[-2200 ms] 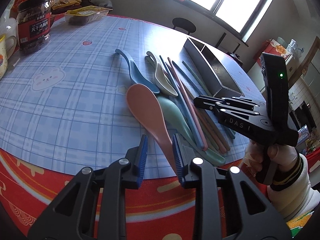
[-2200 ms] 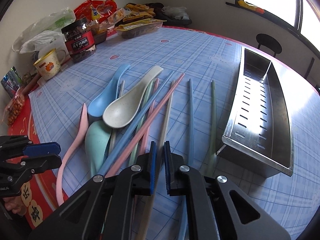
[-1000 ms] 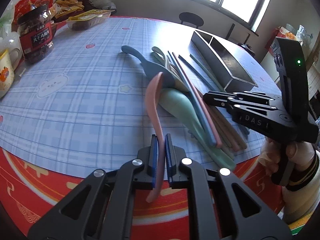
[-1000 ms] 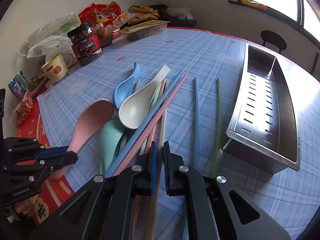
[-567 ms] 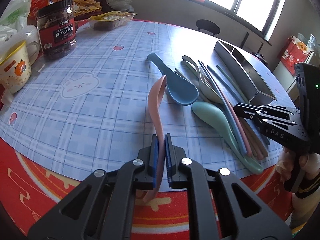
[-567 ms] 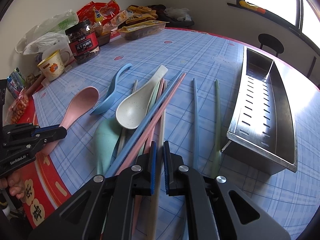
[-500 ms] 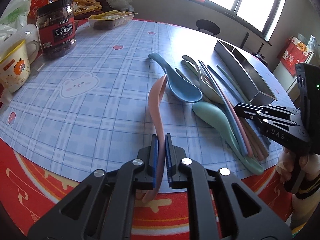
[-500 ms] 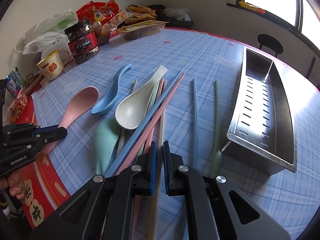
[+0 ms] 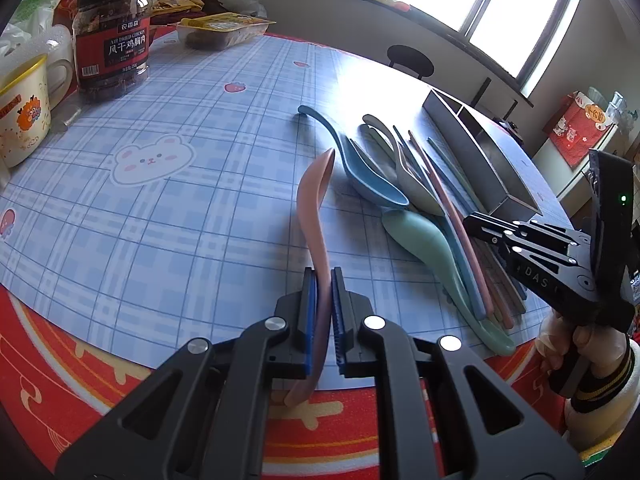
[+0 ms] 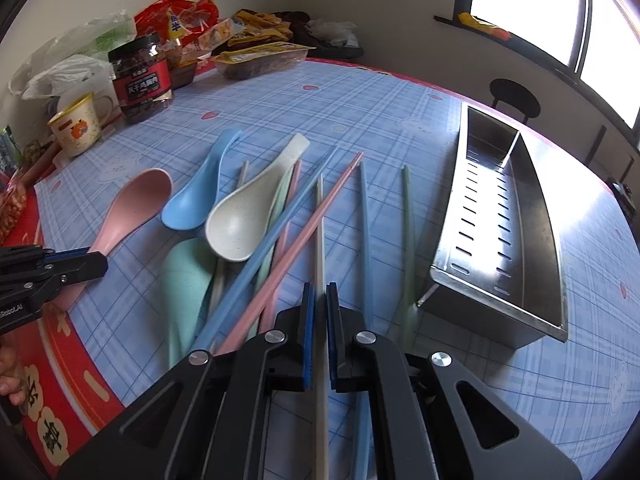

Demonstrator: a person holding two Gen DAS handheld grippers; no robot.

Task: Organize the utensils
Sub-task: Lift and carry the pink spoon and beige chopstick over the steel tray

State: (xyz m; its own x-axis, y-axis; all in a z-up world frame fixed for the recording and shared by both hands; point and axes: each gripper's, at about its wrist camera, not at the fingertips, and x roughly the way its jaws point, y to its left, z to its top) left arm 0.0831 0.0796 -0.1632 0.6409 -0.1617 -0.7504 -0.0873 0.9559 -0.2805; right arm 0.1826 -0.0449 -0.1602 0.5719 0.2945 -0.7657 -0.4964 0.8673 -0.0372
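1. My left claw [image 9: 324, 312] is clamped on the handle of the pink plastic spoon [image 9: 314, 200]; its bowl reaches out over the blue checked tabletop [image 9: 168, 220], and I cannot tell if it touches.
2. My right claw [image 10: 318, 332] is clamped on a cream plastic chopstick [image 10: 320, 232] whose far end lies in the pile.
3. I count four spoons: the pink one, a blue plastic spoon [image 10: 200, 196], a speckled cream spoon [image 10: 248, 216] and a mint-green spoon [image 10: 184, 280], the cream bowl overlapping the mint one.
4. Chopsticks are crossed and partly hidden, so the count is unsure; I make out at least seven, among them a long blue chopstick [image 10: 276, 232] and a pink chopstick [image 10: 304, 240] lying over the others.
5. One perforated steel utensil tray [image 10: 516, 312] with a divider stands to the right of the pile, holding nothing I can see.
6. At the far edge stand one red-labelled snack jar [image 10: 140, 80], one yellow-rimmed mug [image 10: 78, 132] and snack packets.
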